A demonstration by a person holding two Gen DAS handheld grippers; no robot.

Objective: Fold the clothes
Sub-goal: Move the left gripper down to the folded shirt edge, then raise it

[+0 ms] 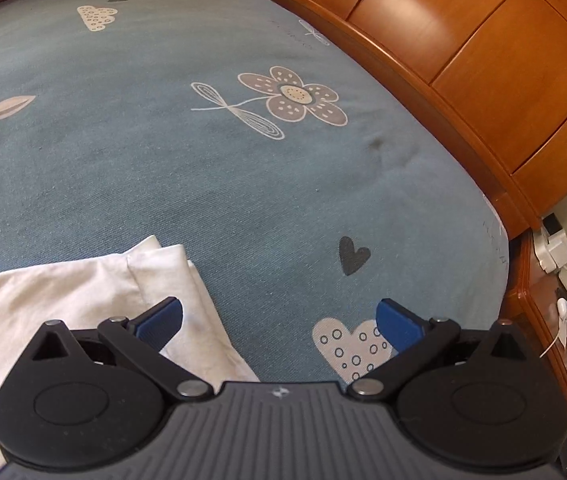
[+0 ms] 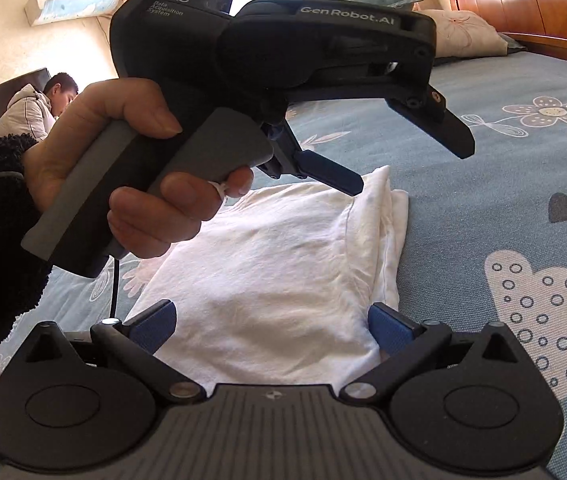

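Note:
A white garment (image 2: 279, 264) lies folded into a thick rectangle on the blue flowered bedsheet (image 2: 503, 184). In the left wrist view its far corner (image 1: 83, 292) shows at the lower left, under the left finger. My left gripper (image 1: 279, 322) is open and empty, hovering over the garment's right edge and the sheet. Seen from the right wrist, the left gripper (image 2: 411, 164) hangs above the garment's far end, held by a hand (image 2: 123, 168). My right gripper (image 2: 271, 326) is open, low over the garment's near end, nothing between its fingers.
A wooden headboard (image 1: 463, 60) curves along the bed's right side, with a bedside stand holding chargers and cables (image 1: 563, 272). Pillows (image 2: 463, 32) lie at the far end. A person in a light jacket (image 2: 31, 112) sits beyond the bed at left.

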